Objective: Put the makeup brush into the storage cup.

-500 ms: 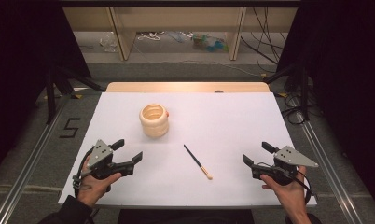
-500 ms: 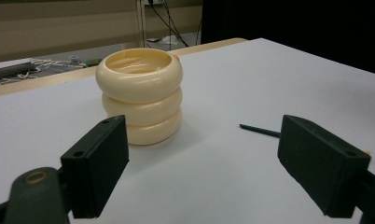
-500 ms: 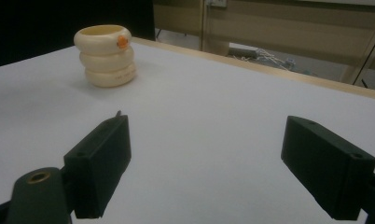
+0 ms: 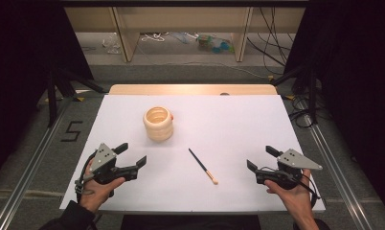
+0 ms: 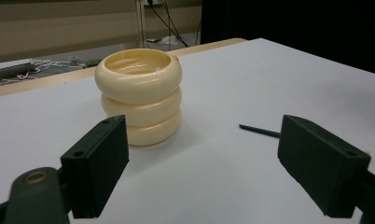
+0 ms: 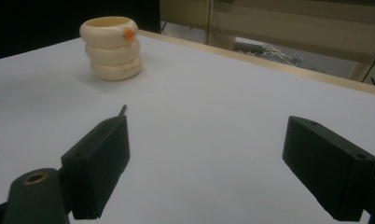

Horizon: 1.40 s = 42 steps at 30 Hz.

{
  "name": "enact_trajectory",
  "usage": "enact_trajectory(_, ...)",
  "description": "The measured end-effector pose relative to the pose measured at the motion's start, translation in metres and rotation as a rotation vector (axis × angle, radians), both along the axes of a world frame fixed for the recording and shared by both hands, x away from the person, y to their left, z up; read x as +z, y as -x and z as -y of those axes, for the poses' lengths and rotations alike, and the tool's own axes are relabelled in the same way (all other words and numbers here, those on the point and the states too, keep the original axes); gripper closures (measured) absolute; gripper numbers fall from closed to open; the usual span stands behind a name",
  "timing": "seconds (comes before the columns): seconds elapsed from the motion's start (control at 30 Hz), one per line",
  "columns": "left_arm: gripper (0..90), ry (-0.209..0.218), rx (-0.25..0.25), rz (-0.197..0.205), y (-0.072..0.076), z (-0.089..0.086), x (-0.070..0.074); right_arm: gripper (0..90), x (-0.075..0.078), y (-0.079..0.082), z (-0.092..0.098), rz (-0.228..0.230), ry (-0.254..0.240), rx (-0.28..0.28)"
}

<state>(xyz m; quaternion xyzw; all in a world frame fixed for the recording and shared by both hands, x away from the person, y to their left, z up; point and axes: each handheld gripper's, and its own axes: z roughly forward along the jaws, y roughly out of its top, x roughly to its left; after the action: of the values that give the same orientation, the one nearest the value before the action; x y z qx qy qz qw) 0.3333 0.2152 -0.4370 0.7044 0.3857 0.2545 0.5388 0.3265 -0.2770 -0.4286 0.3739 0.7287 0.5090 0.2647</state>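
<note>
A cream holder (image 4: pixel 158 123) shaped like three stacked rings stands on the white table top (image 4: pixel 229 120), left of the middle; it is also in the left gripper view (image 5: pixel 139 93) and the right gripper view (image 6: pixel 112 48), where a small orange mark shows on its top ring. A thin dark brush (image 4: pixel 203 166) with a pale tip lies flat near the table's middle front. My left gripper (image 4: pixel 131 154) rests at the front left, open and empty. My right gripper (image 4: pixel 261 158) rests at the front right, open and empty. Each sits in a hand.
A wooden strip (image 4: pixel 190 89) edges the table's far side. Beyond it stand shelf legs with cables and small items on the floor (image 4: pixel 181 52). Metal rails (image 4: pixel 334 163) run along both sides of the table. A "5" is marked on the floor (image 4: pixel 71 130) at left.
</note>
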Motion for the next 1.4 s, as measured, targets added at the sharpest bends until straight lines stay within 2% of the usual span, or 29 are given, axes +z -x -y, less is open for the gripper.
enact_trajectory(0.2, 16.2, -0.002, 0.000, 0.001, 0.000, 0.000, 0.000, 15.7, 0.003, -0.003, -0.002, 0.000, 0.013, 0.008)
enact_trajectory(0.23, 16.2, -0.001, 0.000, 0.000, 0.000, 0.000, 0.000, 15.7, 0.005, -0.002, -0.001, -0.022, 0.030, 0.009)
enact_trajectory(0.3, 16.2, -0.001, 0.000, 0.001, 0.000, 0.000, 0.000, 15.7, 0.005, -0.005, -0.003, -0.005, 0.021, 0.003)
enact_trajectory(0.4, 16.2, -0.002, 0.001, 0.001, -0.001, 0.000, 0.000, 15.8, 0.008, -0.006, -0.006, -0.016, 0.044, 0.009)
enact_trajectory(0.47, 16.2, 0.001, 0.002, 0.001, -0.001, 0.000, 0.000, 16.0, 0.012, -0.007, -0.009, -0.032, 0.081, 0.017)
enact_trajectory(0.57, 16.3, 0.004, 0.001, -0.001, -0.001, 0.001, 0.000, 16.2, 0.013, -0.010, -0.013, -0.034, 0.088, 0.030)
enact_trajectory(0.63, 16.2, 0.006, 0.001, -0.003, -0.001, 0.001, 0.000, 16.8, 0.017, -0.014, -0.020, -0.062, 0.131, 0.044)
enact_trajectory(0.73, 16.3, 0.004, 0.001, -0.002, -0.001, 0.001, 0.000, 16.9, 0.019, -0.018, -0.025, -0.078, 0.154, 0.062)
enact_trajectory(0.77, 16.3, 0.006, 0.001, -0.002, -0.001, 0.001, 0.000, 17.3, 0.021, -0.021, -0.027, -0.075, 0.168, 0.074)
enact_trajectory(0.8, 16.2, -0.001, 0.000, 0.002, -0.001, 0.001, 0.000, 17.7, 0.023, -0.024, -0.034, -0.092, 0.191, 0.091)
enact_trajectory(0.9, 16.3, -0.001, 0.000, 0.001, -0.001, 0.001, 0.000, 18.7, 0.025, -0.029, -0.040, -0.100, 0.204, 0.109)
enact_trajectory(1.07, 16.3, -0.001, -0.002, 0.001, -0.001, 0.001, 0.000, 20.4, 0.028, -0.041, -0.061, -0.152, 0.253, 0.173)
enact_trajectory(1.17, 16.2, -0.001, -0.002, 0.001, -0.001, 0.001, 0.000, 21.2, 0.028, -0.045, -0.068, -0.168, 0.277, 0.195)
enact_trajectory(1.37, 16.2, 0.000, -0.002, 0.001, -0.001, 0.001, 0.000, 22.7, 0.027, -0.058, -0.088, -0.267, 0.339, 0.243)
enact_trajectory(1.4, 16.2, 0.000, -0.002, 0.001, -0.001, 0.001, 0.000, 22.7, 0.027, -0.058, -0.088, -0.267, 0.339, 0.243)
